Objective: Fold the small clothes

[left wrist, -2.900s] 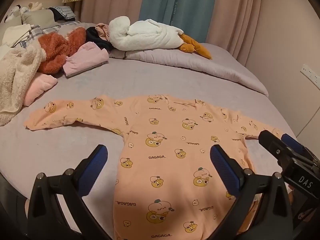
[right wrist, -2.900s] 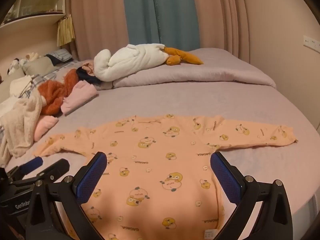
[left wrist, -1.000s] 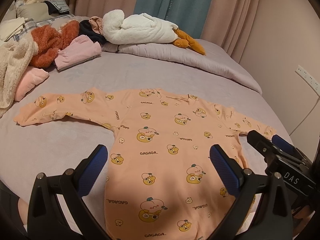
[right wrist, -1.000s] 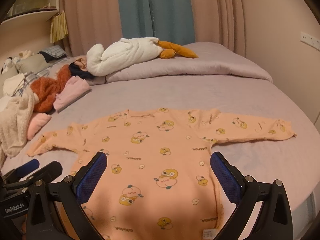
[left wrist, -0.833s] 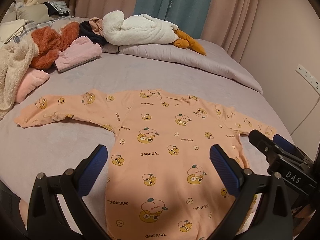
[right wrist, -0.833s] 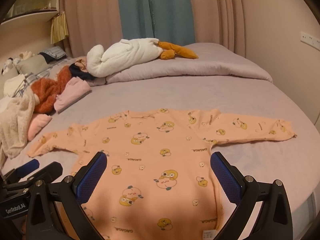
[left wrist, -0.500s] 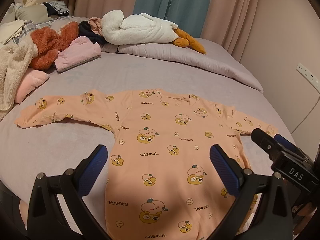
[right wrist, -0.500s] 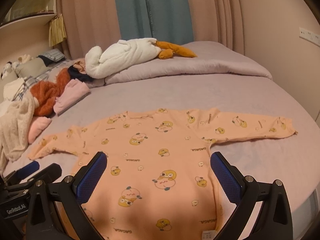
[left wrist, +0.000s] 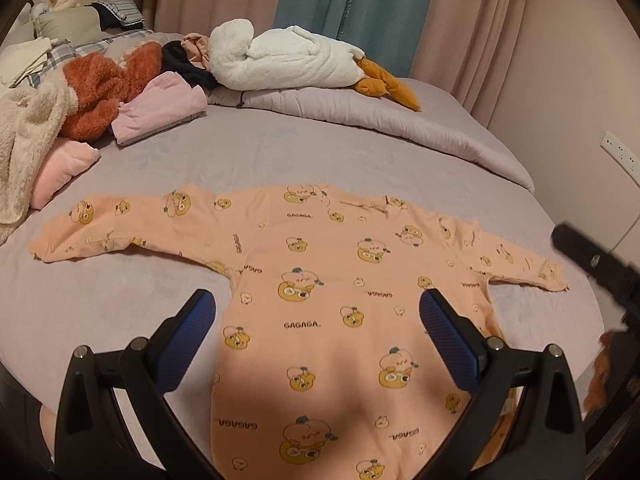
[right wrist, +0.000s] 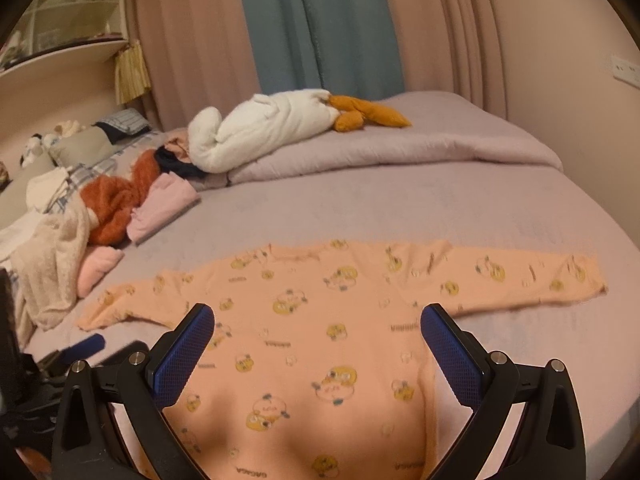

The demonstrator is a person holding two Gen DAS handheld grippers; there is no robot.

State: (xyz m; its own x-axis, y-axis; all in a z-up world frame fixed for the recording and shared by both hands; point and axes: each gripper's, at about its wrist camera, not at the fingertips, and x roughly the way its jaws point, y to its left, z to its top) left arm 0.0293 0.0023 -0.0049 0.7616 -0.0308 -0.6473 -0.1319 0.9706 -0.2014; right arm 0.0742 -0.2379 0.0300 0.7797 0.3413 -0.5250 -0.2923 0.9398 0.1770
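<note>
Left gripper [left wrist: 316, 336] hangs wide open over the near part of the top [left wrist: 340, 280], holding nothing, its blue pads [left wrist: 182, 340] spread to either side of the body. From this view the top lies flat on the lilac bed [left wrist: 280, 152], peach-orange with printed yellow cartoon faces and "GAGAGA" lettering, collar at the far edge, both long sleeves stretched out left and right, hem running off the near edge. At far left sits a pile of clothes [left wrist: 92, 96], with a white plush goose [left wrist: 280, 60] beside it on the rolled duvet. A dark, blurred part of the right gripper [left wrist: 596, 264] shows at the right edge, just past the right cuff. Right gripper [right wrist: 316, 336], in its own view, is also spread wide and empty above the top [right wrist: 340, 320], which looks softly blurred here; the right sleeve reaches far to the right, the left one ends near the pile of clothes [right wrist: 100, 216]. The goose [right wrist: 264, 128] lies at the far side, and the left gripper [right wrist: 84, 350] shows low at the left.
</note>
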